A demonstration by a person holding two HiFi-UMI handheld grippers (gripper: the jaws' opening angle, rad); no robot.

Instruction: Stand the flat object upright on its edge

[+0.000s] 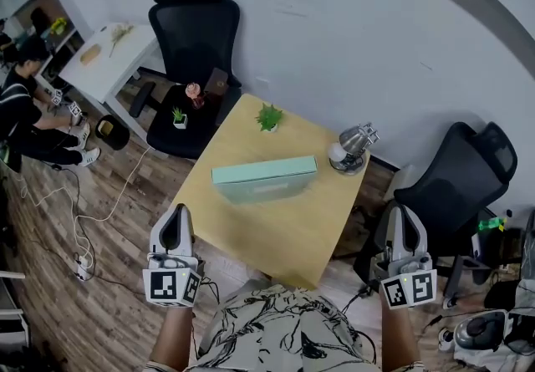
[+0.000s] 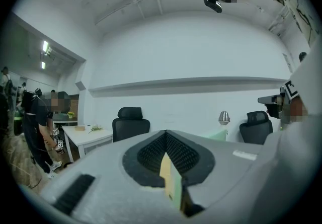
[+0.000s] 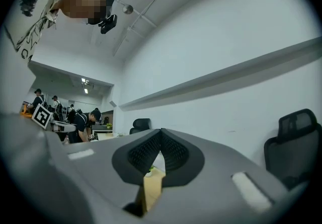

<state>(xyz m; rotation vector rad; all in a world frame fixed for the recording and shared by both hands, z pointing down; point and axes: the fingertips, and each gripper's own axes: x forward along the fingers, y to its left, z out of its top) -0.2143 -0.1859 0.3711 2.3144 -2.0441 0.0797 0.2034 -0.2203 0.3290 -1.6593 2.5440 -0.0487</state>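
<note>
Jaws pressed together, gripping nothing, on left gripper (image 1: 175, 216) and right gripper (image 1: 405, 215), level at the near edge of the wooden table (image 1: 292, 232). Well beyond and between them, mid-table: mint-green flat box (image 1: 266, 179), seemingly upright on its long edge.

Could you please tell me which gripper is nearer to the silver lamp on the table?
Right. The right gripper hovers off the table's near right corner, just below the silver lamp in the head view. The left gripper is off the near left side, farther away.
</note>
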